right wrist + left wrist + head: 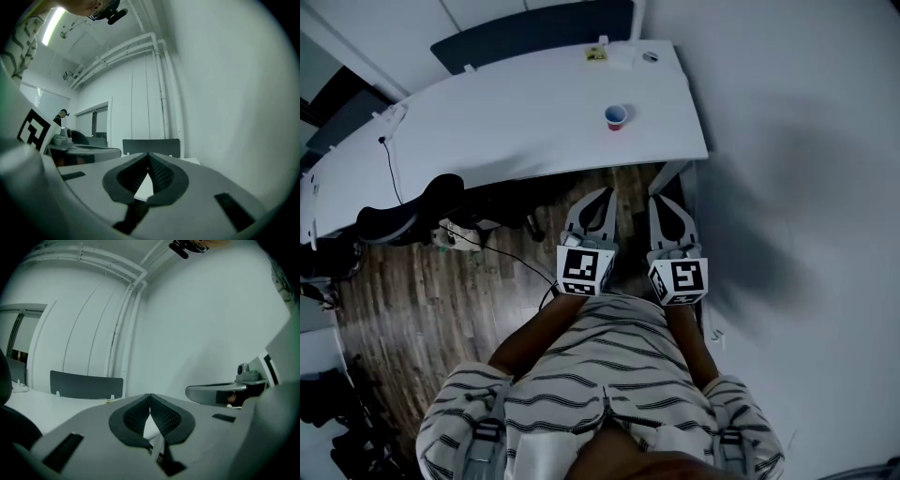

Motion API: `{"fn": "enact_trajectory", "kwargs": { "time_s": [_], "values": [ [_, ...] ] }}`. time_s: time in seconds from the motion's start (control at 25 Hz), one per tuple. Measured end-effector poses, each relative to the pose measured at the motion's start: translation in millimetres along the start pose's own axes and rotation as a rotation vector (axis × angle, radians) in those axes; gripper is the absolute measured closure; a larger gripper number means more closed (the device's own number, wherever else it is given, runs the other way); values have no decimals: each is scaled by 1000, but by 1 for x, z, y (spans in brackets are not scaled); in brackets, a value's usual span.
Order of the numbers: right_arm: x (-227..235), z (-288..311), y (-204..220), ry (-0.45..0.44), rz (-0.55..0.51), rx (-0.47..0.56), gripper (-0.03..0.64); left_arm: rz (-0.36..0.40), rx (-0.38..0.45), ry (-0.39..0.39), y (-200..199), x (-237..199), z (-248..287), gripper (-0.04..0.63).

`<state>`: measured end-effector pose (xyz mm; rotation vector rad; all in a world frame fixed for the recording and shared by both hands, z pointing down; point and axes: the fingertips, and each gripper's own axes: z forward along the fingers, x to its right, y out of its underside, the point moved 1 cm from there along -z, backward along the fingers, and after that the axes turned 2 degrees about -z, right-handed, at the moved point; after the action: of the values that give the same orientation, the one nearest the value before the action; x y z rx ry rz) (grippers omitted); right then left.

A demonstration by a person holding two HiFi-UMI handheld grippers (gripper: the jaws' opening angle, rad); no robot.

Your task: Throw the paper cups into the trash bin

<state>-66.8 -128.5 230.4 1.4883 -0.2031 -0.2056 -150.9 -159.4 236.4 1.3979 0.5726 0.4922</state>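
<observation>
- Two grippers are held side by side and level, just ahead of the person's striped shirt [609,370] and above the wood floor [422,300]. Both are pointed toward the near edge of a white desk [516,131].
- Left gripper [602,195]: the jaws are seen closed in its own view, with the ribbed pads [161,416] met at their tips. Nothing is held between them.
- Right gripper [660,201]: the jaws are likewise seen brought together at the tips in its own view. Nothing is caught between them.
- One paper cup [616,116], red with a bluish rim, is recorded upright on the desk near its right end. It is beyond both grippers and well apart from them.
- A dark divider panel [534,33] is noted along the desk's far edge.
- A small yellow item [596,53] and a small round object [651,56] are seen near the far right corner; what they are cannot be told.
- A dark office chair [403,216] is placed at the desk's near edge, to the left of the grippers.
- A black cable [392,173] is run across the desk's left part.
</observation>
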Motion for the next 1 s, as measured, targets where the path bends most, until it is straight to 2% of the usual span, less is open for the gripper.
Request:
{"fn": "enact_trajectory", "kwargs": {
  "time_s": [0.24,0.56,1.0],
  "values": [
    [8,27,-3,45,2,-6,607,0,-16,41,0,-19,25,571],
    [8,46,4,74,11,-31,607,-40,-20,53,4,-41,54,571],
    [12,60,27,94,27,-85,607,-9,-105,59,41,-58,93,569]
  ]
}}
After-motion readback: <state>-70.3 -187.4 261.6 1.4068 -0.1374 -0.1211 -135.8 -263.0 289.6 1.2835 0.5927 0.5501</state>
